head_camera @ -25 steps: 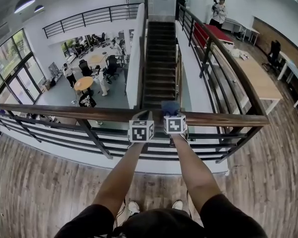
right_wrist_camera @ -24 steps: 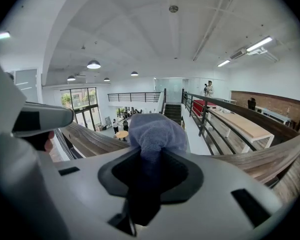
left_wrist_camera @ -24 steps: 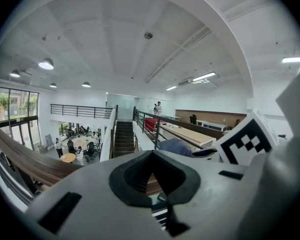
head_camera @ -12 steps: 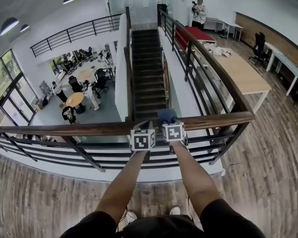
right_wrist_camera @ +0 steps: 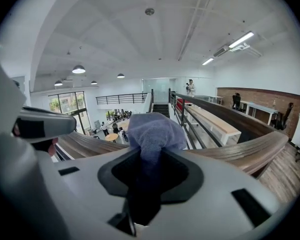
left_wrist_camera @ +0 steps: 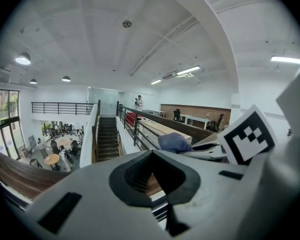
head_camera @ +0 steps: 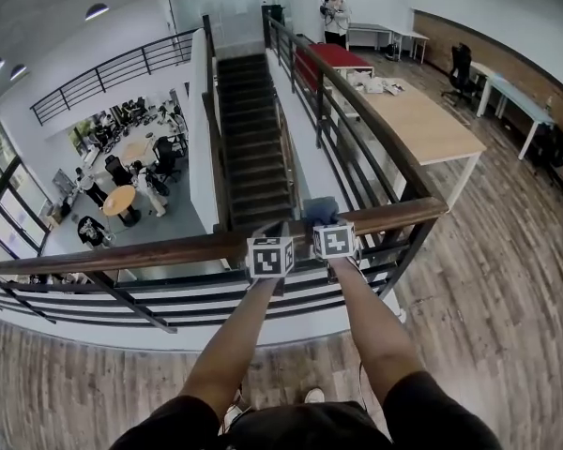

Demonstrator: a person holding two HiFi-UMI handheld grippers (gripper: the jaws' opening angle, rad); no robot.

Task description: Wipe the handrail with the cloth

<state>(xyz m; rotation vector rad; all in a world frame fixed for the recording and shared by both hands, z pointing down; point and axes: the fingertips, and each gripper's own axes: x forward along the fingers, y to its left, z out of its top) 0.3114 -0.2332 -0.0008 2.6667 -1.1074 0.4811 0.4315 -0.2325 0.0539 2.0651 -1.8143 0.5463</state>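
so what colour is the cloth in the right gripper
Dusty blue-grey, plain. The cloth shows best in the right gripper view.

Two grippers, left (head_camera: pixel 267 235) and right (head_camera: pixel 325 225), one cloth (head_camera: pixel 319 209), one wooden handrail (head_camera: pixel 159 252), one staircase (head_camera: pixel 249 148), one long table (head_camera: pixel 418 125), one orange round table (head_camera: pixel 120 200), one person upstairs (head_camera: pixel 335 12).

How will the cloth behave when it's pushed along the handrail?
Probably floppy: the cloth bunches in soft folds above the right claw, so it should drape over the handrail. Likely light, as it bulges up unsupported. It could drag or tug loose on the wood, since only a pinched end is held.
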